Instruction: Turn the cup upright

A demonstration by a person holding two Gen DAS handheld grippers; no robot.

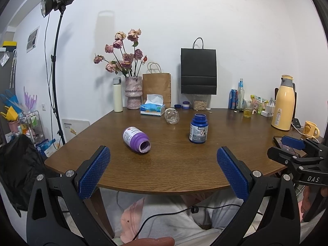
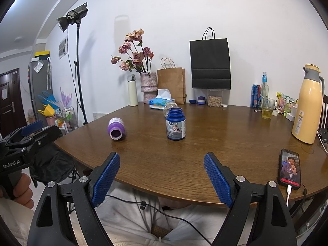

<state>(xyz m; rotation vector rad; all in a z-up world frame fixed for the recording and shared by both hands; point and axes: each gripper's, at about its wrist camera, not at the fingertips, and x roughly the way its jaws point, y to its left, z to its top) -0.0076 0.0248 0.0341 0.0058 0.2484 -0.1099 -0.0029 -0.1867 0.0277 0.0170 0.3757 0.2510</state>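
One broad wooden surface (image 1: 174,164) carries everything, and both tongs hang off its near edge, over the person's lap, touching nothing. The left tongs (image 1: 163,150) are spread wide and empty, and the right tongs (image 2: 162,155) are the same.

Between them and the goal stand two bottles. A blue bottle (image 1: 198,128) is upright at mid-surface. A purple bottle (image 1: 137,139) lies on its side to its left, mouth turned toward the near edge.

The cup (image 1: 172,116), clear glass, lies on its side toward the far part of the surface, just right of the tissue box (image 1: 152,108) and well apart from both tongs. Its long axis seems to run roughly far to near, angled a little right; which end is the mouth I cannot tell through the glass.

From the left tongs the cup sits nearly straight ahead, seen through the gap between the two bottles. From the right tongs the blue bottle stands directly in front and hides most of it. So I judge the left side has the cleaner line of reach.
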